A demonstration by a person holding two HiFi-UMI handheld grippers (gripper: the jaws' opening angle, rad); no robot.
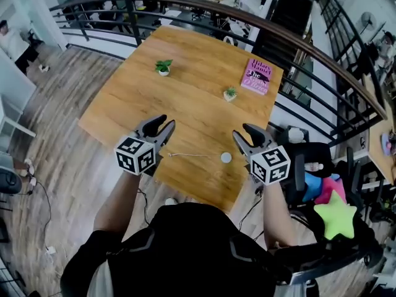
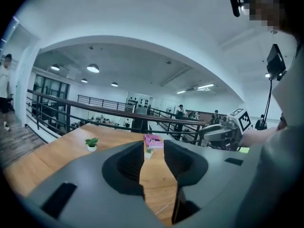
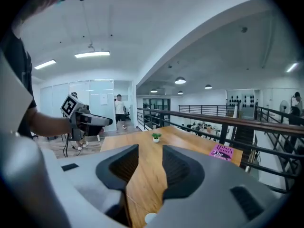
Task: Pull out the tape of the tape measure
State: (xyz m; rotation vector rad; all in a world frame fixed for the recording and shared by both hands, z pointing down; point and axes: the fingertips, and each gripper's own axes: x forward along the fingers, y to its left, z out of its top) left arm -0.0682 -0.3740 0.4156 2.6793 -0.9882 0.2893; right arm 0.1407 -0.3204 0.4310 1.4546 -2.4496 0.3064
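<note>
- The left gripper [image 1: 166, 122] is hovering above the near edge of the table [image 1: 185, 104]. Its jaws are standing apart with only wood showing through the gap, so it is holding nothing.
- The right gripper [image 1: 241, 132] is hovering above the near right corner, jaws also apart and empty.
- The tape measure is lying flat on the table below and between the two grippers, close to the near edge. Its small round white case [image 1: 226, 158] is sitting toward the near right corner.
- The thin pale tape [image 1: 195, 155] is running left out of the case along the surface, with its free end lying under the left gripper's tips.
- Neither gripper is touching it. The tape is looking already drawn out some way.
- Handling, as a guess:
  - The case is looking small and light and is likely sliding on the smooth wood if only the tape is tugged, so one gripper should be clamping it across its flat faces.
  - The tape is looking thin and floppy, and probably springing back once let go.
  - The best hold is looking like the end tab, pinched flat, then pulled level and away from the case.
- A potted plant [image 1: 230, 93] is standing mid-table toward the right edge.
- A second potted plant [image 1: 163, 67] is standing farther in, toward the far left edge.
- A pink book [image 1: 257, 76] is lying at the far right corner.
- A railing [image 1: 185, 5] is curving round beyond the table.
</note>
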